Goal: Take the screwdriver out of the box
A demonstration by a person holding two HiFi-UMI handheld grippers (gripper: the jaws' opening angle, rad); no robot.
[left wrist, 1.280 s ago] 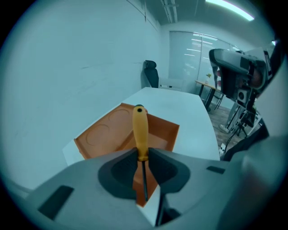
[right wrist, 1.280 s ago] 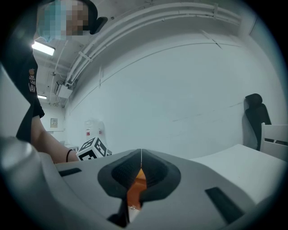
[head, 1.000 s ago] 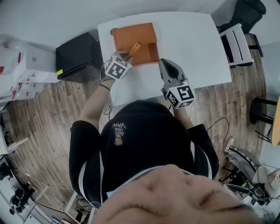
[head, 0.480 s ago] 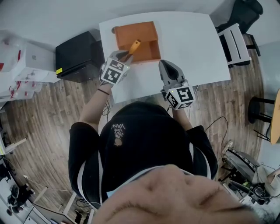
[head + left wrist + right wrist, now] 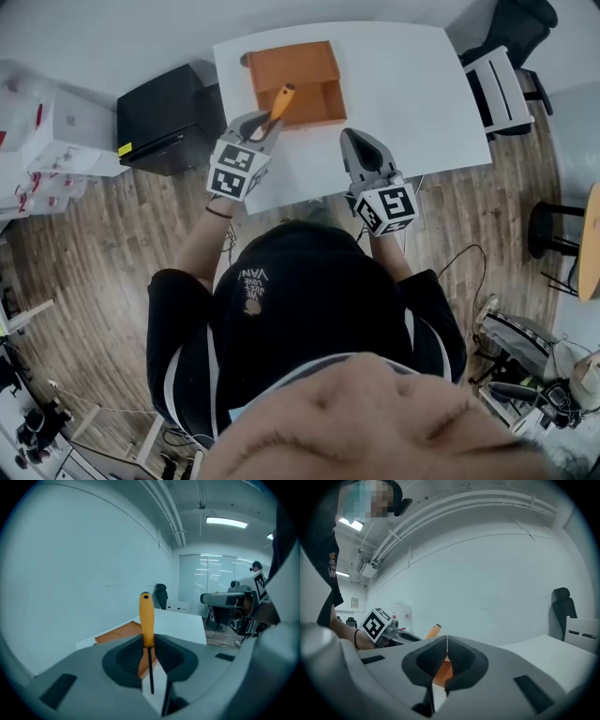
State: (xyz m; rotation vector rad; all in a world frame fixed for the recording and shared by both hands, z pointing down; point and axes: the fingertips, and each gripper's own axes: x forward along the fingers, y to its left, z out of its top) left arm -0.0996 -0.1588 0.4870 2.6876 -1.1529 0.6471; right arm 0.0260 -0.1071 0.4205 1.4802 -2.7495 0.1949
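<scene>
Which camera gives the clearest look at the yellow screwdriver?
The left gripper view: the screwdriver stands upright, handle and shaft clear, clamped in the left hand-held gripper. The head view shows it small; the right gripper view shows only its handle end.

We see the orange-handled screwdriver (image 5: 281, 99), thin dark shaft clamped in the left gripper (image 5: 261, 125), handle tilted over the near edge of the open orange box (image 5: 291, 64); that box lies on the white tabletop (image 5: 403, 84).
</scene>
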